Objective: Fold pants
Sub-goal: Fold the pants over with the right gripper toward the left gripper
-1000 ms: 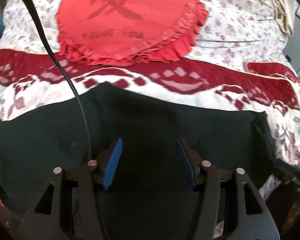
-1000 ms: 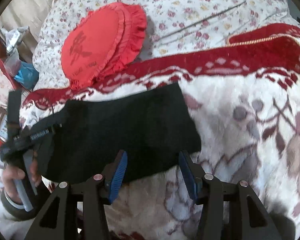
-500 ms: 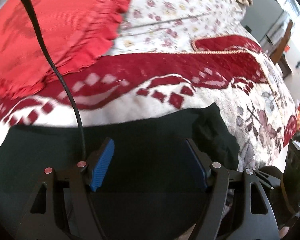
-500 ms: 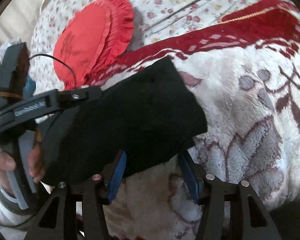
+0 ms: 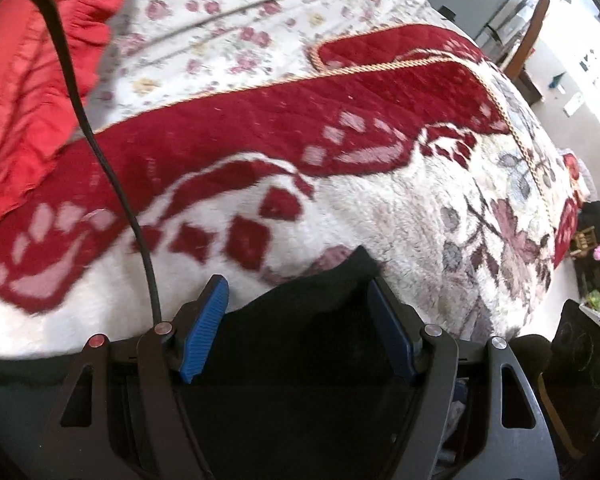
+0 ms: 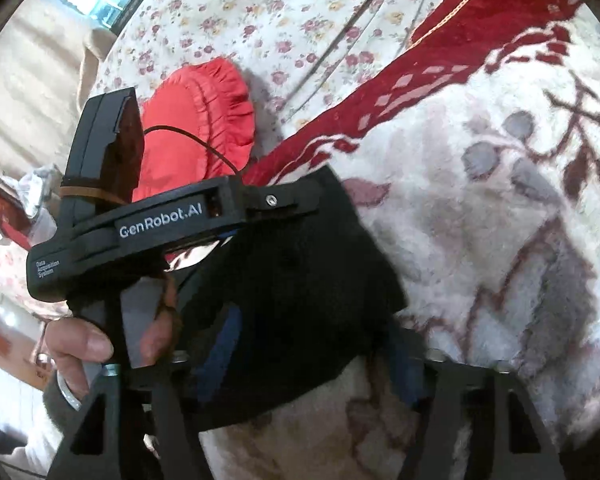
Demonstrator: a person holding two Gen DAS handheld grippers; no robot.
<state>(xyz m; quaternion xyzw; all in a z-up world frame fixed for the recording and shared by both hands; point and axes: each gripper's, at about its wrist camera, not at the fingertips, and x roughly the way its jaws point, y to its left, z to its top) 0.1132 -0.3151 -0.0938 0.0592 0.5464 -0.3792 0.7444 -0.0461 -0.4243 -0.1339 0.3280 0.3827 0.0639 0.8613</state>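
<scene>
The black pants point(image 5: 320, 304) lie folded on a bed blanket, and only their far right corner shows in the left wrist view. My left gripper point(image 5: 300, 320) hangs over that corner. Its jaws are closing, with cloth between the blue pads point(image 5: 208, 328) and a strip of blanket still showing beside the left one. In the right wrist view the pants point(image 6: 300, 280) spread over the near edge. My right gripper point(image 6: 314, 352) straddles that edge with its jaws closing and its dark pads partly covered by cloth. A hand point(image 6: 80, 344) holds the left gripper's housing point(image 6: 160, 228) above the pants.
A red frilled cushion point(image 5: 20, 80) point(image 6: 204, 120) sits behind on a floral sheet point(image 5: 240, 20). The red-and-white plush blanket point(image 5: 380, 220) point(image 6: 500, 220) spreads to the right. A black cable point(image 5: 100, 152) crosses the left view. The bed's edge and room furniture point(image 5: 532, 40) lie far right.
The left gripper slid right along the pants to their end corner, and the cushion slipped off to the left. The right gripper sank onto the pants' near edge, with the left gripper now close beside it.
</scene>
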